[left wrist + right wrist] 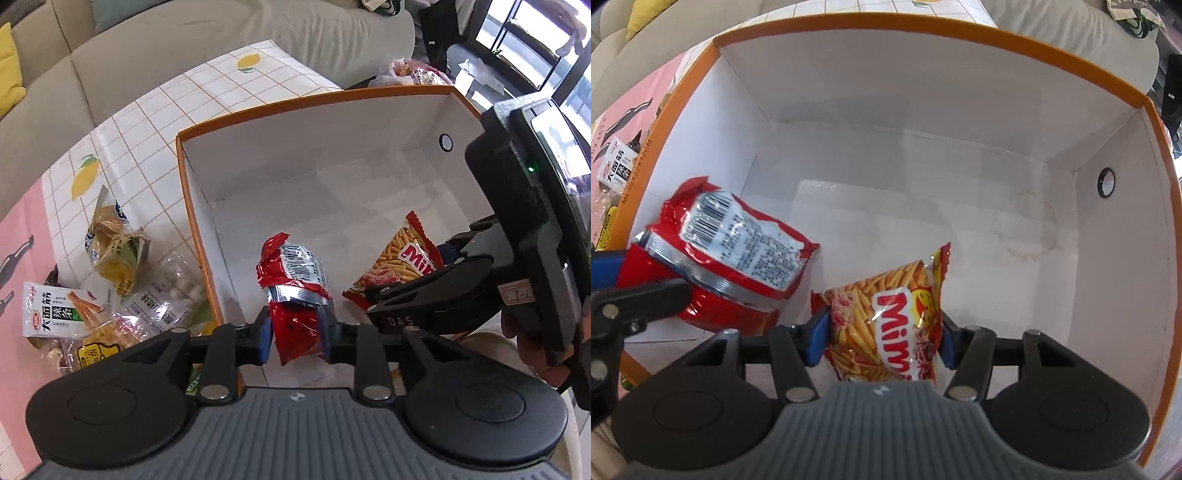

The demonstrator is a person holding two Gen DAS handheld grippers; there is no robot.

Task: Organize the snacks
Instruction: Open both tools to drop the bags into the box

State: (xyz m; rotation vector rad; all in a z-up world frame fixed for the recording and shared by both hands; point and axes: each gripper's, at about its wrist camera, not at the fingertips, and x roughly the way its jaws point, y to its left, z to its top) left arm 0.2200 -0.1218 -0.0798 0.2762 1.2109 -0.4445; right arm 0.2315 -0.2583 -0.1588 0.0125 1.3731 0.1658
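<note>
Snacks, two packets, both inside the orange box (1123, 92), white within; red packet (295, 295) with a barcode label sits between the blue pads of the left hand-held gripper (297, 334), low against the box's left wall in the right wrist view (731, 254); whether the pads press on it or stand just clear, cannot tell. Fries packet (886, 317), red and yellow with printed sticks and the letters "Mim", stands between the pads of the right hand-held gripper (882, 339); the pads lie against both its sides, clamped on it, lower end near the box floor; same packet seen from the left wrist (399, 262), to the right of the red one, the two apart. Black ring hole (1106, 182) in the right wall of the box. Outside the box, to its left on the counter (155, 122), covered by a grid cloth with lemon prints: a heap of loose packets (122, 280), one white with green and orange print, one clear with small white balls, one yellowish. Grey sofa (203, 40) behind the counter; yellow cushion (9, 74) at its left end.
</note>
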